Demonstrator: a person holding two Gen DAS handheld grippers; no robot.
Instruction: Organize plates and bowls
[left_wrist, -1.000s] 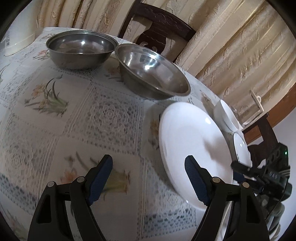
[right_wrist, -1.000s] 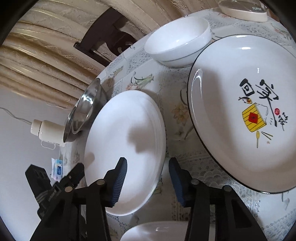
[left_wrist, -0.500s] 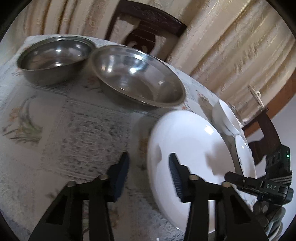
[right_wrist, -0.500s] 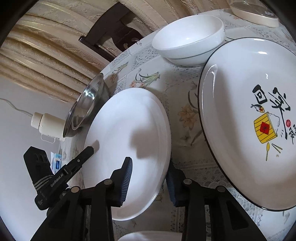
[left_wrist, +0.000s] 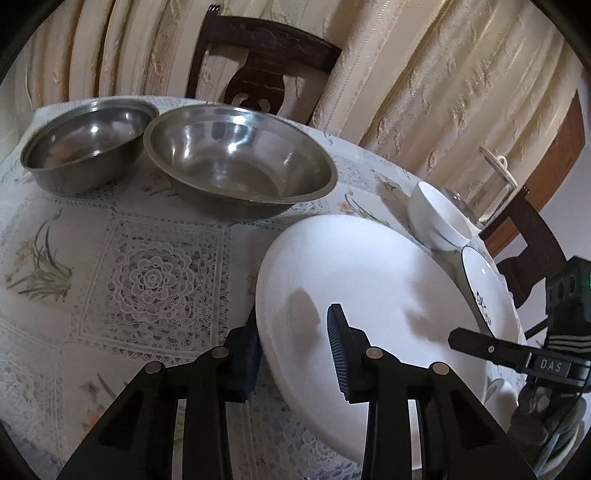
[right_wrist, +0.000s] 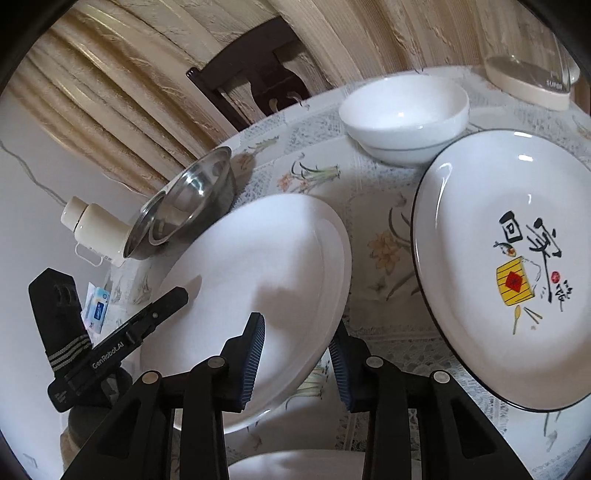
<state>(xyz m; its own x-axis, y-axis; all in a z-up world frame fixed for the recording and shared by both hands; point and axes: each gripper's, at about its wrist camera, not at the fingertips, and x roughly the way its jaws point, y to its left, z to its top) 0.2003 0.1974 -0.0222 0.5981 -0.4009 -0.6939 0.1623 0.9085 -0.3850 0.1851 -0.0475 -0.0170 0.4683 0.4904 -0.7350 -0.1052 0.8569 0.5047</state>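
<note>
A plain white plate (left_wrist: 369, 280) lies on the lace tablecloth, and both grippers hold it from opposite sides. My left gripper (left_wrist: 293, 350) is shut on its near-left rim, one pad under the edge and one over the well. My right gripper (right_wrist: 297, 354) is shut on the opposite rim of the same white plate (right_wrist: 258, 251), which looks slightly tilted. Each gripper shows in the other's view, the right gripper (left_wrist: 517, 354) and the left gripper (right_wrist: 122, 343). Two steel bowls (left_wrist: 236, 158) (left_wrist: 88, 144) stand behind. A white bowl (right_wrist: 402, 114) and a decorated plate (right_wrist: 509, 258) sit beside.
A dark chair (left_wrist: 258, 66) and curtains stand behind the round table. A glass jar (left_wrist: 491, 192) is past the white bowl, and a cream appliance base (right_wrist: 528, 85) is at the far edge. Another white dish (right_wrist: 295, 465) shows below my right gripper.
My left gripper moved right to the white plate and closed from wide open onto its rim. My right gripper narrowed onto the opposite rim, and the plate now looks a little tilted.
</note>
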